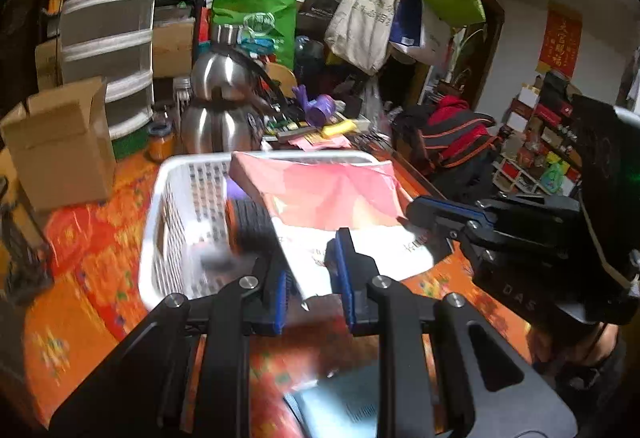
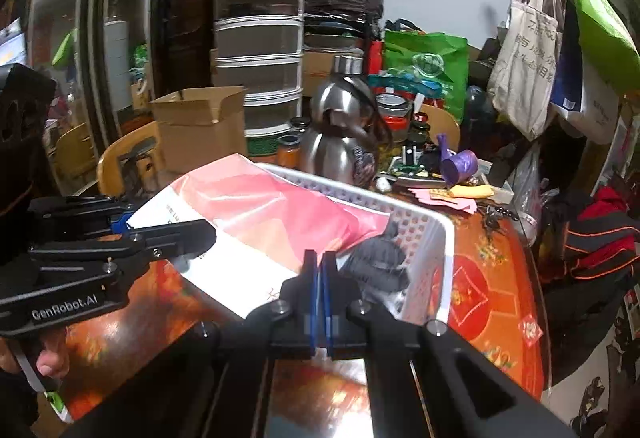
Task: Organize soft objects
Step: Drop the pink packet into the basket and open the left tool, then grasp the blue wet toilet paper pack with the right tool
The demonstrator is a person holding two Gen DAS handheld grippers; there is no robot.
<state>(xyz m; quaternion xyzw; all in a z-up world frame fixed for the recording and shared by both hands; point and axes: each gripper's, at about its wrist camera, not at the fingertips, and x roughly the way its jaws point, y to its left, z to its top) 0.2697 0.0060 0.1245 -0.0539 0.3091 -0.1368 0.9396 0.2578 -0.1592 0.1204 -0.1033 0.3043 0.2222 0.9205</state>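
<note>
A white plastic basket (image 1: 182,194) (image 2: 434,238) stands on the orange patterned table. A flat pink and white soft package (image 1: 332,198) (image 2: 260,222) lies slanted across it, one end over the rim. A dark knitted item (image 1: 252,226) (image 2: 378,262) lies inside the basket. My left gripper (image 1: 310,274) (image 2: 160,222) is open, its blue pads either side of the package's white edge. My right gripper (image 2: 320,278) (image 1: 420,212) is shut and empty by the package's edge at the basket.
Steel kettles (image 1: 224,106) (image 2: 344,134), a cardboard box (image 1: 60,146) (image 2: 200,126), jars and a purple toy (image 2: 458,162) crowd the table's far side. Stacked drawers (image 2: 260,38) and hanging bags (image 1: 368,10) stand behind. A bluish flat item (image 1: 340,402) lies near me.
</note>
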